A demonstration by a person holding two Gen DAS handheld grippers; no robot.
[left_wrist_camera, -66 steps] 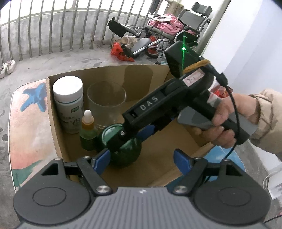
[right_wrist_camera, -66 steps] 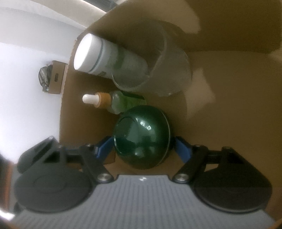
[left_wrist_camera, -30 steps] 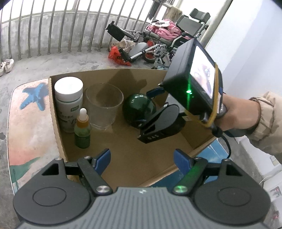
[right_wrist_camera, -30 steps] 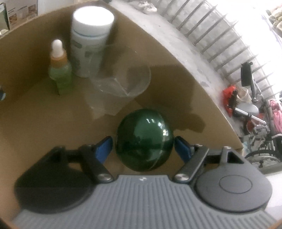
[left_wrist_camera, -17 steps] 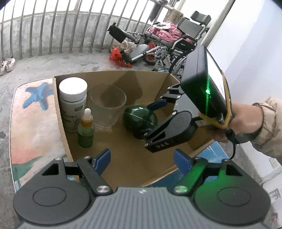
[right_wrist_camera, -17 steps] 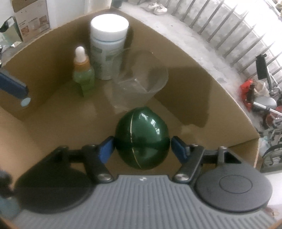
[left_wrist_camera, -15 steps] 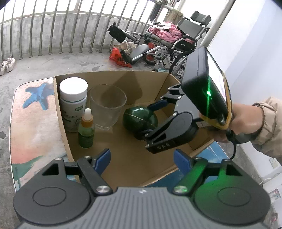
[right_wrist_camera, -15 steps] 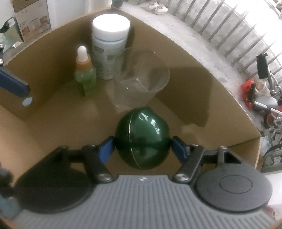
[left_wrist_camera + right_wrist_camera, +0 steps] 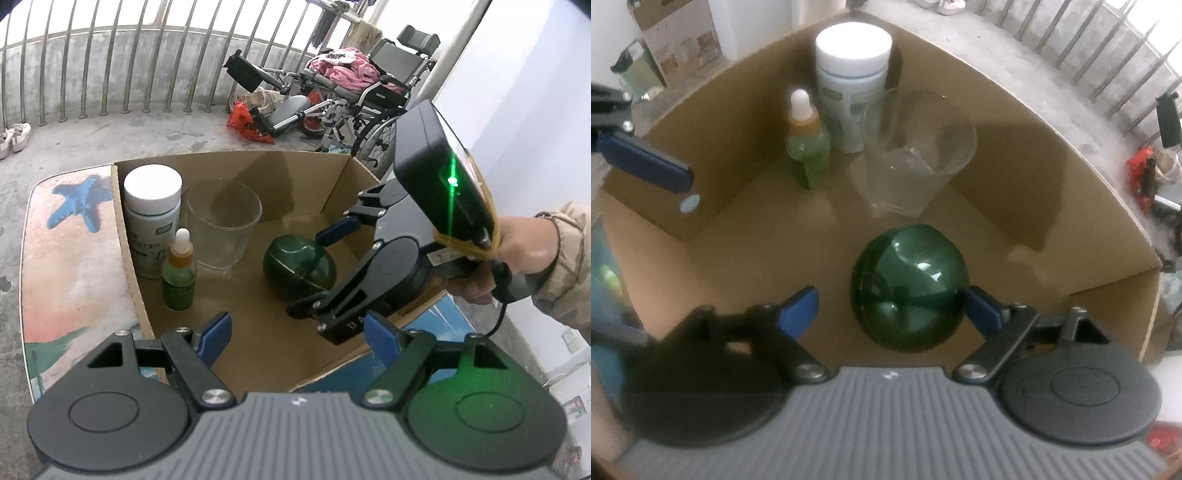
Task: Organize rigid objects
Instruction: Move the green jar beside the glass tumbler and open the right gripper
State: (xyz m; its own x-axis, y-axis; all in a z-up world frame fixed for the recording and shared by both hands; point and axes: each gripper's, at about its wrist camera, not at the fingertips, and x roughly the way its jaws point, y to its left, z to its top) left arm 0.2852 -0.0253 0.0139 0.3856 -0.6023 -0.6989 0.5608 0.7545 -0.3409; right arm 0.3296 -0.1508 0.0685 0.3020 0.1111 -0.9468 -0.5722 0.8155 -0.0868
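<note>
Concrete balcony with railing; a cardboard box [image 9: 325, 184] sat on a low painted table [image 9: 74, 258]. The right gripper [image 9: 892, 306] pointed steeply down into the box, jaws opening: the green egg-shaped container [image 9: 908, 291] lay on the box floor between them, left pad clear of it. Beyond the jaws stood a clear glass [image 9: 916, 162], dropper bottle [image 9: 807, 147] and white-capped bottle [image 9: 853, 81]. The left gripper [image 9: 299, 332] was wide open, holding nothing, over the box's near edge.

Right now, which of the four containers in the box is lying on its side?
The dark green round jar, between the right gripper's opening jaws. The white-capped bottle, dropper bottle and clear glass stand upright.
</note>
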